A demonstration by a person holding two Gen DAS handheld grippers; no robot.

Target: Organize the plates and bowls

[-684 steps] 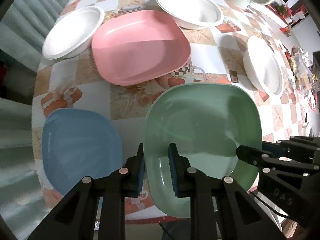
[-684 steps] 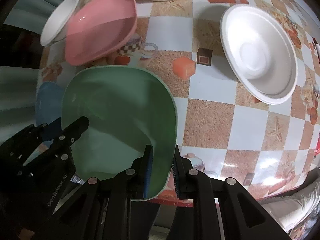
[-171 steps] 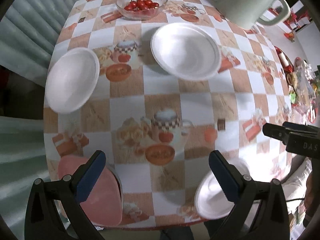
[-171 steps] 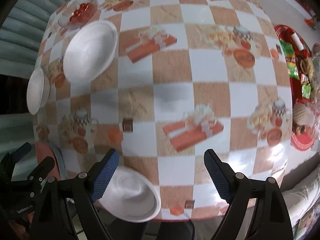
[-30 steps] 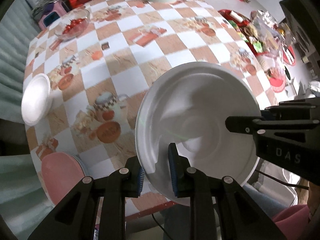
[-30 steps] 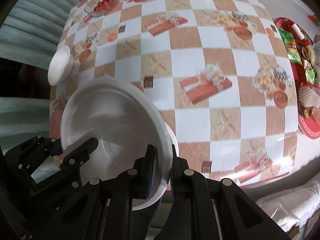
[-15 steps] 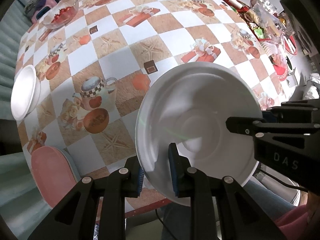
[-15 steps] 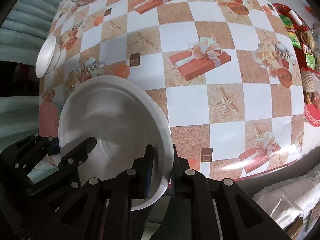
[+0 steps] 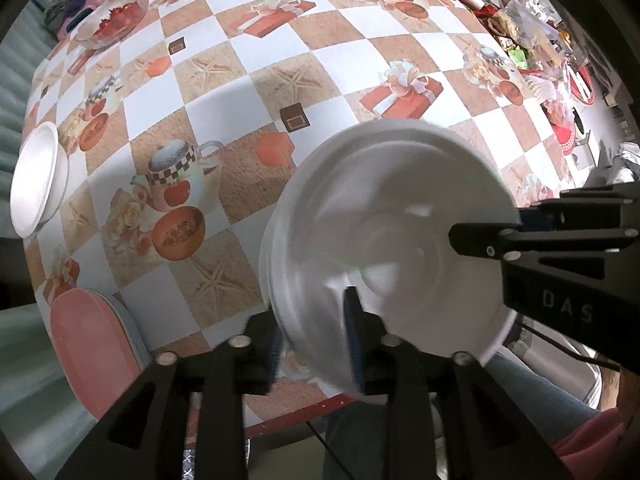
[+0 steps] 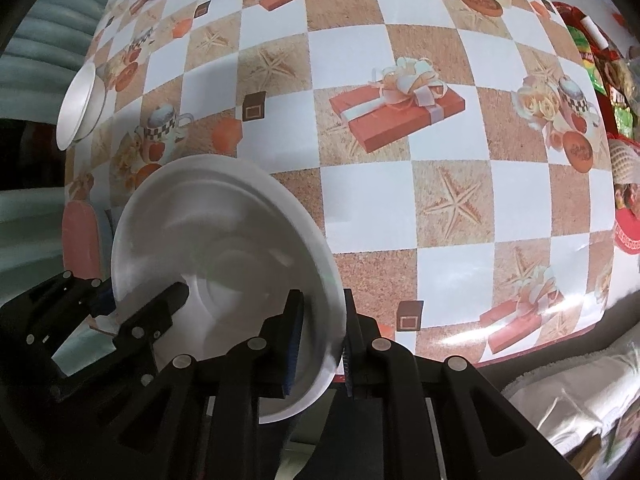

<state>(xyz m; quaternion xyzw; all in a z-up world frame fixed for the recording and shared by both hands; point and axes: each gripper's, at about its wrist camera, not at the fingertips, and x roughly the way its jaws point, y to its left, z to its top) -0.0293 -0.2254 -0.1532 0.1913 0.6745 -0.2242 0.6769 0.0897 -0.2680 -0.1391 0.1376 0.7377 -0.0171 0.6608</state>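
- Checkered oilcloth (image 9: 328,60) printed with gift boxes, teapots and starfish covers the table, which fills both views.
- Far left, near the table's edge, sits a small white bowl (image 9: 34,180), apart from the other dishes.
- Below it, at the near left corner, a pink plate (image 9: 92,344) lies on top of other plates whose pale blue rim shows along its side.
- At the far left corner stands a glass bowl of red fruit (image 9: 114,24).
- Near the front edge, a large white bowl (image 9: 380,216) is at the middle of the left wrist view, blurred.
- Left gripper (image 9: 314,336) straddles this bowl's near-left rim; its jaws are opening, one blue pad (image 9: 352,320) inside the bowl and the other outside, with a gap at the rim.
- Right gripper (image 10: 320,336) has its fingers close together, pinching the opposite rim of the same bowl.
- Far right, snack packets and a red tray (image 9: 532,40) crowd the table's end.
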